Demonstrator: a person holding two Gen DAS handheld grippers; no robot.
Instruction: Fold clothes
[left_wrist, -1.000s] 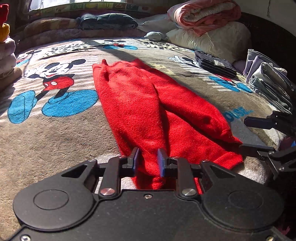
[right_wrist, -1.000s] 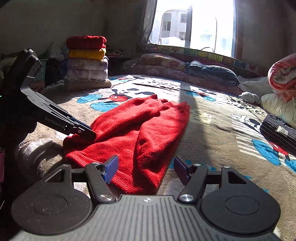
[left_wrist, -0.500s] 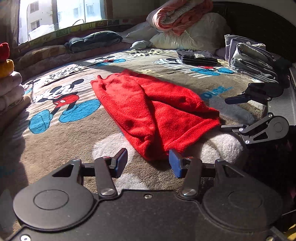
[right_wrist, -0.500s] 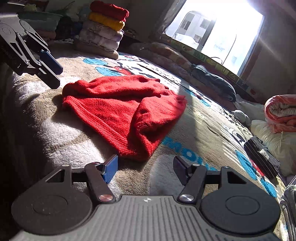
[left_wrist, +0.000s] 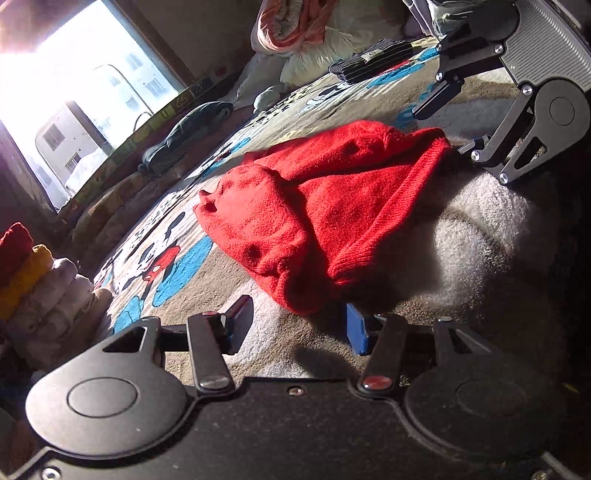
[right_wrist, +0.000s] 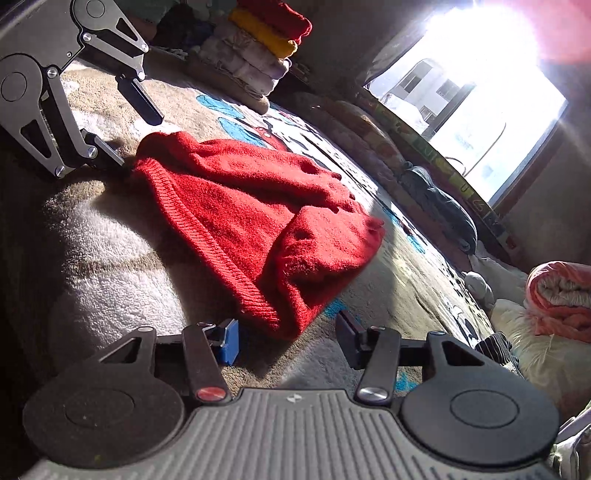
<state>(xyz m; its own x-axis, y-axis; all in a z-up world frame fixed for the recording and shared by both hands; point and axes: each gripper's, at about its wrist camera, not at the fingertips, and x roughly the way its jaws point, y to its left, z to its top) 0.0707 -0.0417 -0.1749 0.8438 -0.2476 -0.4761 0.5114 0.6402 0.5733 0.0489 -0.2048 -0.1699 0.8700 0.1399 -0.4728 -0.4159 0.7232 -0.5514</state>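
- The red sweater (left_wrist: 325, 218) is lying bunched, partly folded, on the blanket (left_wrist: 491, 221), its ribbed hem nearest both tools.
- The left gripper (left_wrist: 299, 328) and right gripper (right_wrist: 286, 338) are held wide, gripping nothing.
- If one layer alone is pinched, the fold could be dragged apart.
- The fleecy blanket might be caught along with the hem.

Red knitted sweater (left_wrist: 325, 206) (right_wrist: 258, 218), fuzzy in texture, with a ribbed hem along one edge. Folded lengthwise into a long, narrow bundle, one layer lapped over the other, surface rumpled and slightly humped. Lying flat on a bed covered by a cartoon-print blanket (left_wrist: 177, 258) (right_wrist: 406, 280), ribbed end close to the bed's near edge, opposite end pointing toward the window side. Lit by strong sun, with shadow along the near fold.
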